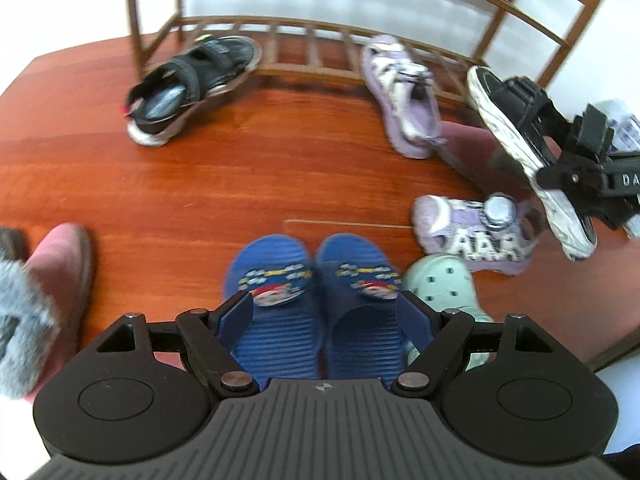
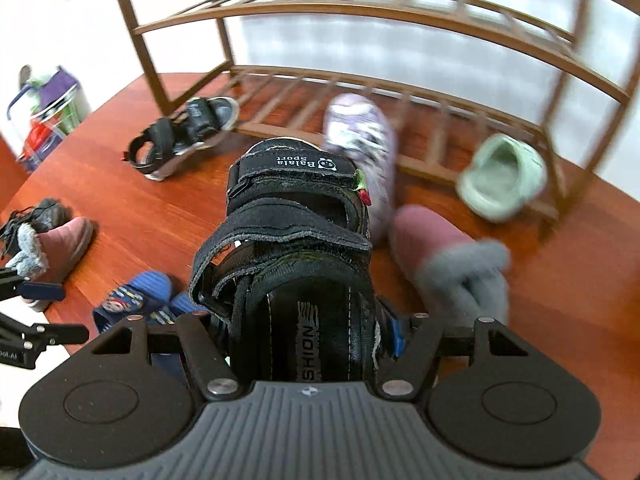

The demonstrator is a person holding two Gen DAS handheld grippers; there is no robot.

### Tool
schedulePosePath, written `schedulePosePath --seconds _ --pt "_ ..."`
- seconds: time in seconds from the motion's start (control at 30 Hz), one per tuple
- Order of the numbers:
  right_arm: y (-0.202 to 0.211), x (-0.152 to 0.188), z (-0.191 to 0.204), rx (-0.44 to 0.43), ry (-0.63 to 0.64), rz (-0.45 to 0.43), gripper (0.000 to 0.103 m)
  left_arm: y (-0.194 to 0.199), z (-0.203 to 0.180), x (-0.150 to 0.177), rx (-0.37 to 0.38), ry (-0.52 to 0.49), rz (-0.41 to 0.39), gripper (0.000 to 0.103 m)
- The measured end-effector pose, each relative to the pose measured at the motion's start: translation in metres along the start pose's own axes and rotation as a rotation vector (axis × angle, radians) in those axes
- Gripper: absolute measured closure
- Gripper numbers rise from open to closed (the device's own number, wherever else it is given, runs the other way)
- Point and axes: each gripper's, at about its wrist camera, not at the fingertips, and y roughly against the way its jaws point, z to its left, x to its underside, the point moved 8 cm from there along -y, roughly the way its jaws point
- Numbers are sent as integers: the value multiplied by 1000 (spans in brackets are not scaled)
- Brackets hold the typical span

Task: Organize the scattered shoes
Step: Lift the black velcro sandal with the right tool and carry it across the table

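Two tongs, both loaded. Right tongs [image 2: 308,344] pinch a black strapped sport sandal [image 2: 296,248] by its heel, lifted clear of the red-brown wooden floor [image 2: 160,208]; its long axis runs straight out from the tongs, toe toward the brown slatted wooden shoe rack [image 2: 360,92] at the floor's far edge. Left tongs [image 1: 324,320] are spread around a pair of blue ribbed cartoon slides [image 1: 312,304], one pad on each outer side. Matching black sandal [image 2: 184,140] lies by the rack's left post, nearer the right hand's load.
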Motion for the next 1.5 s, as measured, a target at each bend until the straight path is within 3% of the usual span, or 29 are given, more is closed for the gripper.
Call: schedulePosePath --seconds 0.37,0.77,1.27,1.5 --pt "43 91 -64 192 -213 23 31 -21 -53 -18 89 -118 -2 23" --pt "25 183 -111 328 -339 109 31 -29 -84 -21 102 -174 9 23" --pt "-18 205 -120 335 -365 168 29 -16 -75 -23 28 -191 -9 21" --pt "-18 205 -120 327 -361 176 23 -15 -63 -26 1 -179 -13 19"
